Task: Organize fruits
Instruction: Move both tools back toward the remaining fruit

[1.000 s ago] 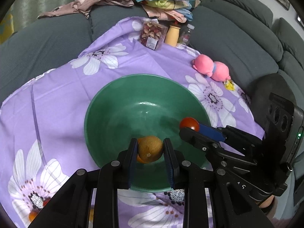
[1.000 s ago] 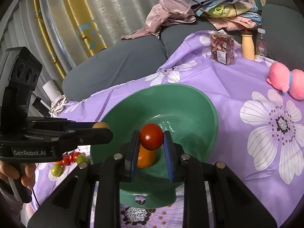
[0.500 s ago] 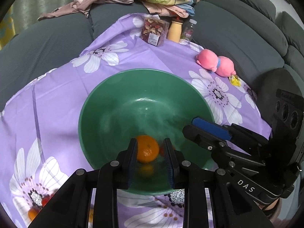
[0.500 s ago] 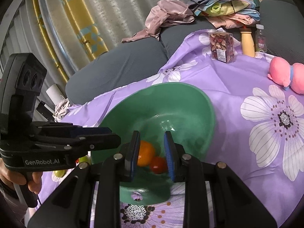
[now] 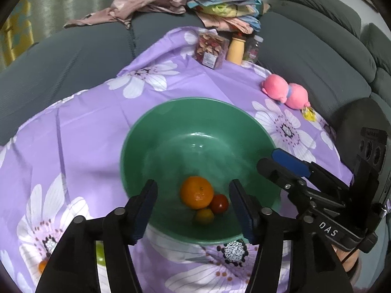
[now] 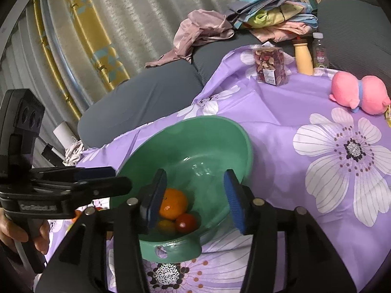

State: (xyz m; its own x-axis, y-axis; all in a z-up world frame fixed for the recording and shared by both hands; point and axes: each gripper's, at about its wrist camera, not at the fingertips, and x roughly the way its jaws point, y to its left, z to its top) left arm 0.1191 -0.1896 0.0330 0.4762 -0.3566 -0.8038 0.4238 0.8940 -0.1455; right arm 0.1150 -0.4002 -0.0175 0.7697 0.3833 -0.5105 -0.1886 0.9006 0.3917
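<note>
A green bowl [image 5: 195, 101] stands on the purple flowered cloth and holds an orange [image 5: 196, 191], a red tomato [image 5: 220, 203] and a small yellow-brown fruit [image 5: 204, 216]. My left gripper [image 5: 193, 210] hovers over the bowl's near side. Its jaws are opening, with nothing between the pads. My right gripper [image 5: 273, 164] reaches over the rim from the right. In the right wrist view the right gripper [image 6: 195, 197] is also opening above the bowl [image 6: 220, 122], empty. Below it lie the orange [image 6: 173, 202] and the tomato [image 6: 186, 222]. The left gripper [image 6: 117, 178] enters from the left.
Loose small fruits lie on the cloth near the bowl, among them a green one [image 5: 100, 254]. At the back stand a pink plush toy [image 5: 286, 92], a packet of dried petals [image 5: 210, 51] and bottles [image 5: 235, 48]. Clothes are piled on the grey sofa [image 5: 305, 56]. A hand [image 6: 14, 229] holds the left gripper.
The left gripper let go of the yellow-brown fruit and the right let go of the tomato. Both fruits now lie in the bowl beside the orange. Both pairs of jaws have spread apart.
</note>
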